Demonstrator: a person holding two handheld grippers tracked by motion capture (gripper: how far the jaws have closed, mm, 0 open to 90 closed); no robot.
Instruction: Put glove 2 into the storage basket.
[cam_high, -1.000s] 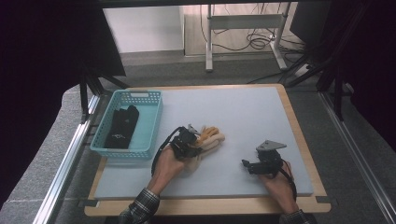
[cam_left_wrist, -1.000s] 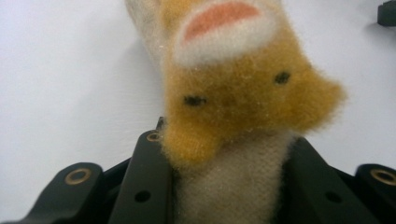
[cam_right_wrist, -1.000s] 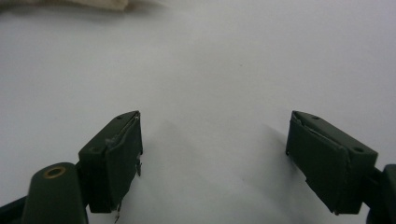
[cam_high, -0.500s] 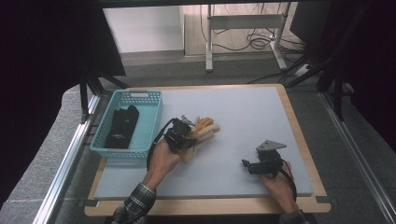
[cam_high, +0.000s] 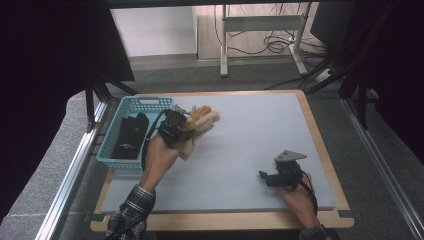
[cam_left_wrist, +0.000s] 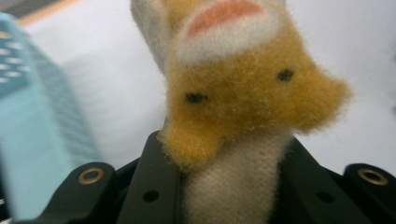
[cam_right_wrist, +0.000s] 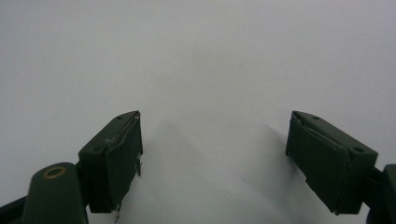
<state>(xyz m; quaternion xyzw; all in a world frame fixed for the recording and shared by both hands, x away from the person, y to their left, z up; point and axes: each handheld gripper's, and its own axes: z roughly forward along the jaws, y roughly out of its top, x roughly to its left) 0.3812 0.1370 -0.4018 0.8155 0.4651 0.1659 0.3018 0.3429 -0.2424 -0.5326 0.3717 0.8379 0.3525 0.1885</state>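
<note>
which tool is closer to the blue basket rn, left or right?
Left. The left tool, shut on the plush glove, sits right beside the blue basket at its near-right edge. The right tool rests open on the mat, far off to the right.

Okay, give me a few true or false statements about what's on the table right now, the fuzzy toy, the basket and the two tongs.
1. The left tongs are shut on the plush toy. True.
2. The plush toy lies inside the blue basket. False: it is held beside the basket, over the grey mat.
3. The right tongs hold a block. False: their jaws stand open with nothing between them.
4. A dark item lies in the basket. True.
</note>
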